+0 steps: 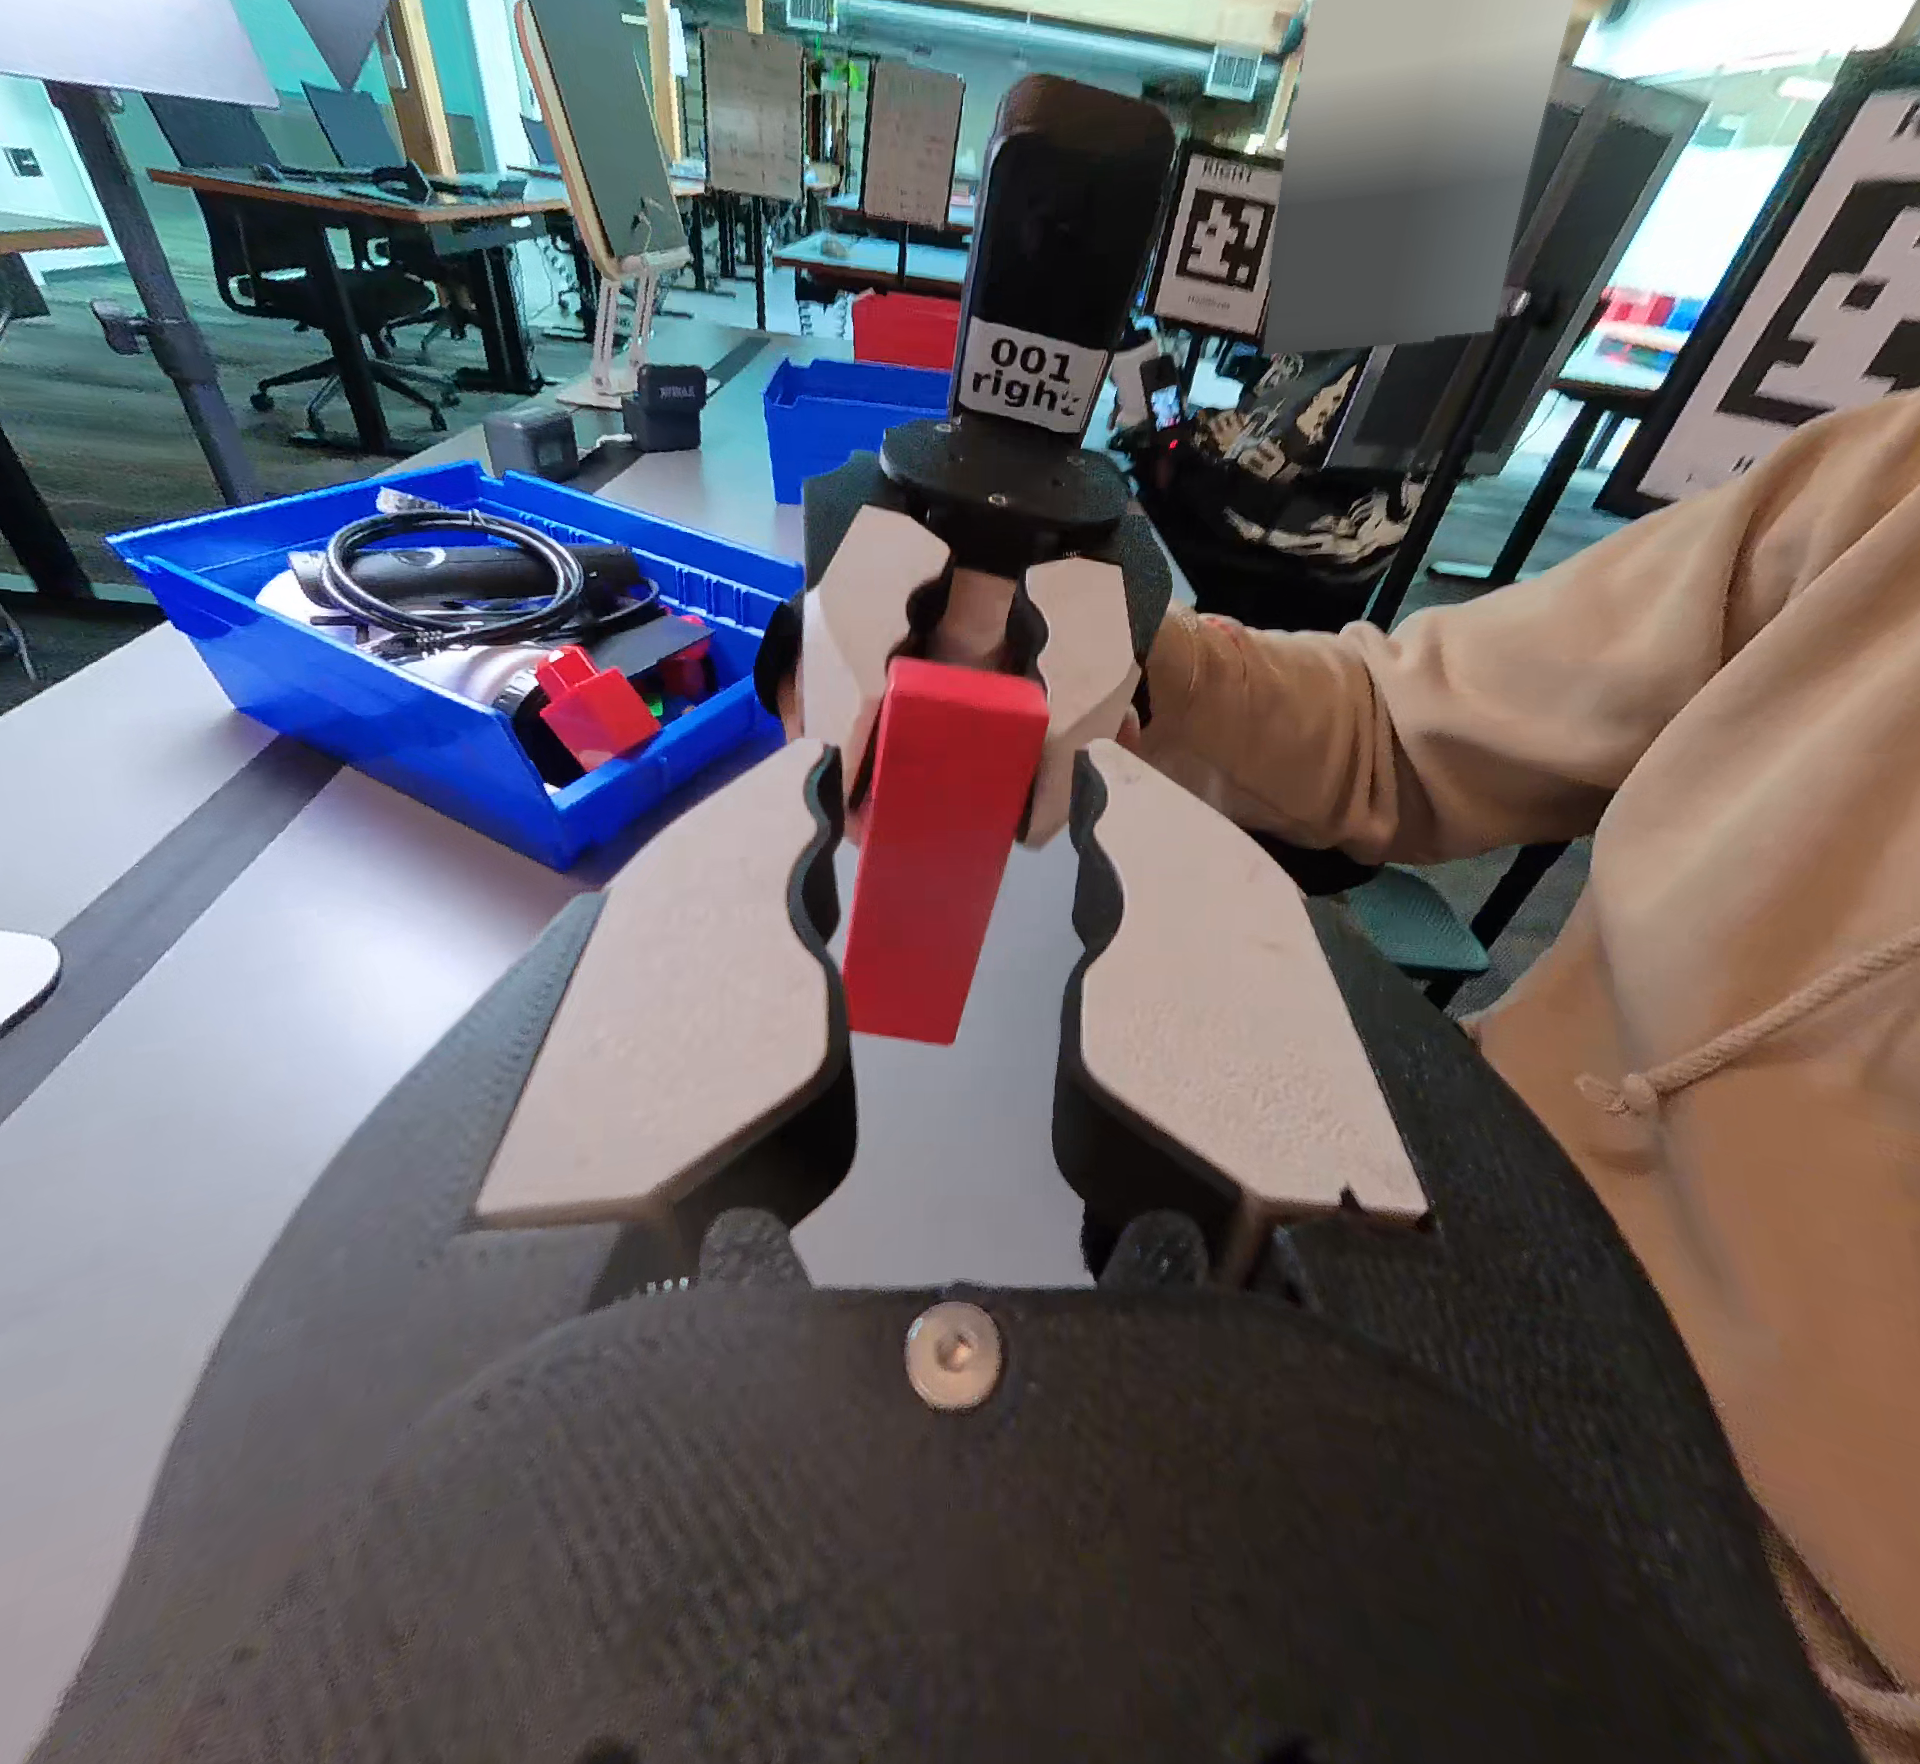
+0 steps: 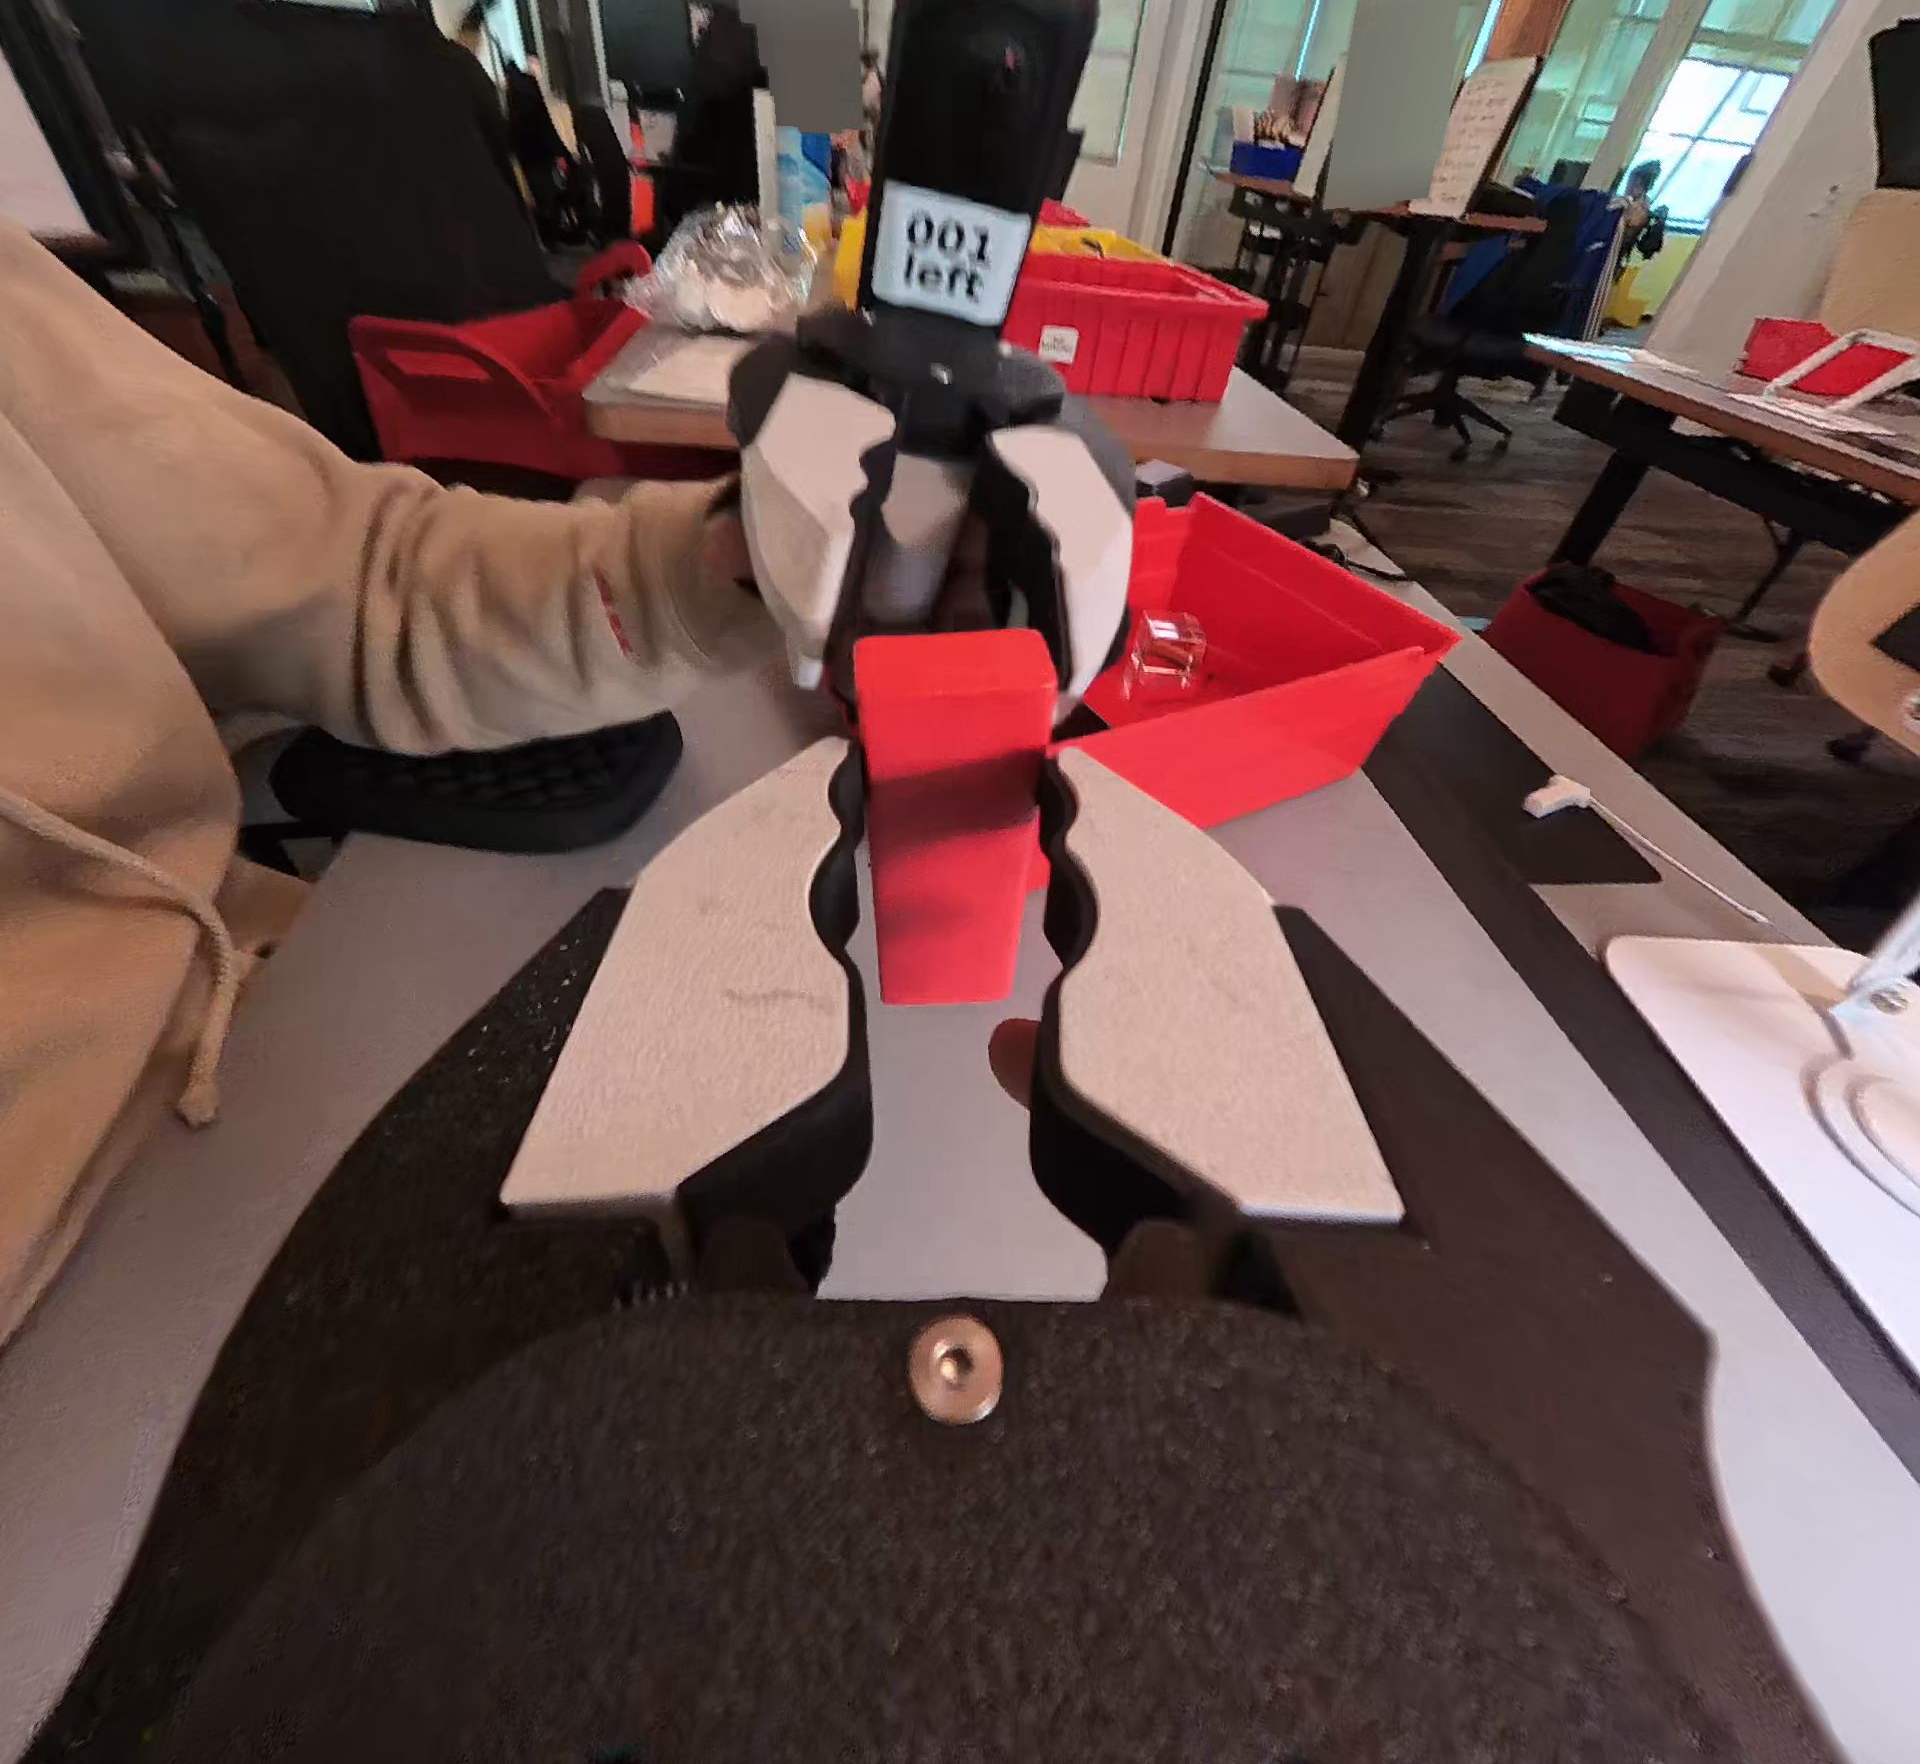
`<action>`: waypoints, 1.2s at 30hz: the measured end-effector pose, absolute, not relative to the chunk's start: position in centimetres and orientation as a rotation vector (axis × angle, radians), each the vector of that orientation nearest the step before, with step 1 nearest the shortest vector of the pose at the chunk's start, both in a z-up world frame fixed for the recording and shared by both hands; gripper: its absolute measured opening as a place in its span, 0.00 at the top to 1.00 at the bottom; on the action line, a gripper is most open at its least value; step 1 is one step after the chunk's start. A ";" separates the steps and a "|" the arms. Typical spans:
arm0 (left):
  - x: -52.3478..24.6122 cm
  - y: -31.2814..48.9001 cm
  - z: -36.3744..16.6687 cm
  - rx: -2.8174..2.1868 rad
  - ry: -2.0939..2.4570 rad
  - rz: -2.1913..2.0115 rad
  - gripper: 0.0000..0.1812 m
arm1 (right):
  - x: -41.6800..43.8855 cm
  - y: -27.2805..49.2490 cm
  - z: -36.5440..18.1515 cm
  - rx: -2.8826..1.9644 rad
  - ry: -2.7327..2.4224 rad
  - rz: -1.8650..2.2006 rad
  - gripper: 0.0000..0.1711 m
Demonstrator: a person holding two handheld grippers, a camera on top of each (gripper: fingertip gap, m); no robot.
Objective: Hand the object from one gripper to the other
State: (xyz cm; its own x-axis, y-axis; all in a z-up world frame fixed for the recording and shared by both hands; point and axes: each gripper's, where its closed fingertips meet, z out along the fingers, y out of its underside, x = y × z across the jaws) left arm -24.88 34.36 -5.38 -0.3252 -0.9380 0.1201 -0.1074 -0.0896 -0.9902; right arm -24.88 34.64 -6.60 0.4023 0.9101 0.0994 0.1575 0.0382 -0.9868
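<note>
A red rectangular block (image 1: 925, 883) hangs in the air between the two grippers, which face each other above the grey table. In the right wrist view my right gripper (image 2: 948, 769) is shut on the red block (image 2: 951, 883), with both pads against its sides. In the left wrist view my left gripper (image 1: 951, 769) is open. Its fingers stand on either side of the block with a gap on each side. The right gripper (image 1: 951, 821) shows there holding the block's far end. The left gripper (image 2: 945, 675) shows open in the right wrist view.
A blue bin (image 1: 416, 717) with cables and red parts sits on the table to the left, with a second blue bin (image 1: 831, 426) behind it. A red bin (image 2: 1299, 706) holds a small clear box (image 2: 1169, 649). A black keyboard (image 2: 468, 779), a white stand base (image 2: 1766, 1091) and a beige sleeve (image 1: 1507, 675) are close by. The grippers are tip to tip, or close to it.
</note>
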 end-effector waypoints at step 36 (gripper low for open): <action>-27.5 37.8 -2.0 -1.302 1.208 -1.742 0.71 | -23.4 36.2 -3.8 -1.241 -0.903 0.472 0.36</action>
